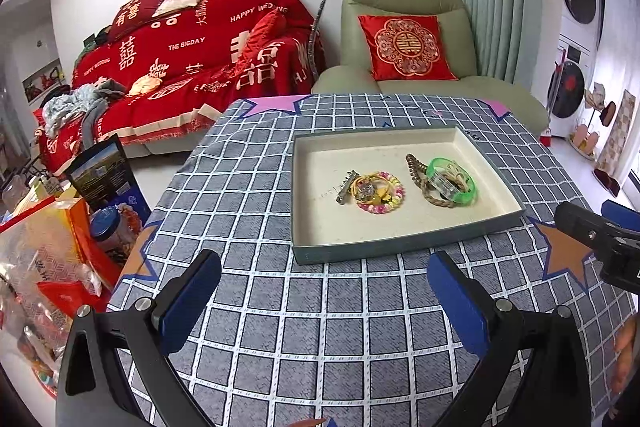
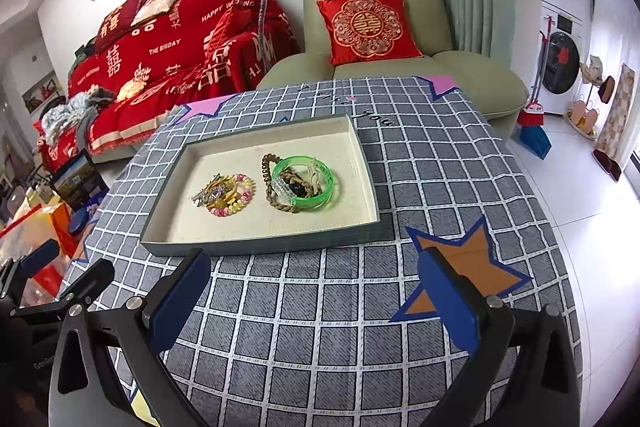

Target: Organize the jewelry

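A shallow grey-green tray (image 1: 400,251) (image 2: 256,247) with a cream floor sits on the checked tablecloth. Inside lie a green bangle (image 1: 452,181) (image 2: 306,181) over a brown braided cord (image 1: 416,167) (image 2: 269,167), and a pile with a pink-yellow bead bracelet (image 1: 380,193) (image 2: 234,193) and a silver hair clip (image 1: 347,187) (image 2: 202,195). My left gripper (image 1: 324,303) is open and empty, just in front of the tray. My right gripper (image 2: 316,299) is open and empty, in front of the tray's near edge.
The grey checked tablecloth (image 1: 304,339) (image 2: 320,339) has star patches, an orange one (image 2: 464,279) at the right. Bags and boxes (image 1: 60,235) crowd the left table edge. A red-covered sofa (image 1: 192,59) and green armchair (image 1: 408,39) stand behind.
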Demonstrator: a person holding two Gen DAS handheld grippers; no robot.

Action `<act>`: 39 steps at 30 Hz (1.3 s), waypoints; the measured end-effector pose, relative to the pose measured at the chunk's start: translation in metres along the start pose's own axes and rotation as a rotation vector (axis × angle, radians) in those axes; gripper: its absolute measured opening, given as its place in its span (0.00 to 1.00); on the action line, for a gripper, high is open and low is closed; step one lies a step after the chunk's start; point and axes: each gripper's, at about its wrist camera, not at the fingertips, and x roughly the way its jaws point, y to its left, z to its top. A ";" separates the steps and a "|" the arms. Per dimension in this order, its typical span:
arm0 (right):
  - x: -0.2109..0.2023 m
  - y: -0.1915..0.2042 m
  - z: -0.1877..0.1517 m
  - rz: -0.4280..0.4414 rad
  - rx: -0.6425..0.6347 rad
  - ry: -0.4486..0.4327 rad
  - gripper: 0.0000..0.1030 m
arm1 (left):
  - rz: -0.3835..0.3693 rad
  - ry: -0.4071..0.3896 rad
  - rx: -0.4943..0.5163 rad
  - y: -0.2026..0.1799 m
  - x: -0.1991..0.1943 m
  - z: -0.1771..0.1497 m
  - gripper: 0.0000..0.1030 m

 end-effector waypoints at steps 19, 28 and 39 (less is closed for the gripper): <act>-0.022 0.008 0.006 -0.027 -0.050 -0.078 1.00 | 0.011 -0.030 0.008 -0.001 -0.012 0.004 1.00; -0.024 0.010 0.006 -0.028 -0.055 -0.079 1.00 | 0.006 -0.026 0.012 -0.003 -0.012 0.005 1.00; -0.024 0.011 0.006 -0.030 -0.055 -0.082 1.00 | 0.010 -0.029 0.014 -0.003 -0.012 0.004 1.00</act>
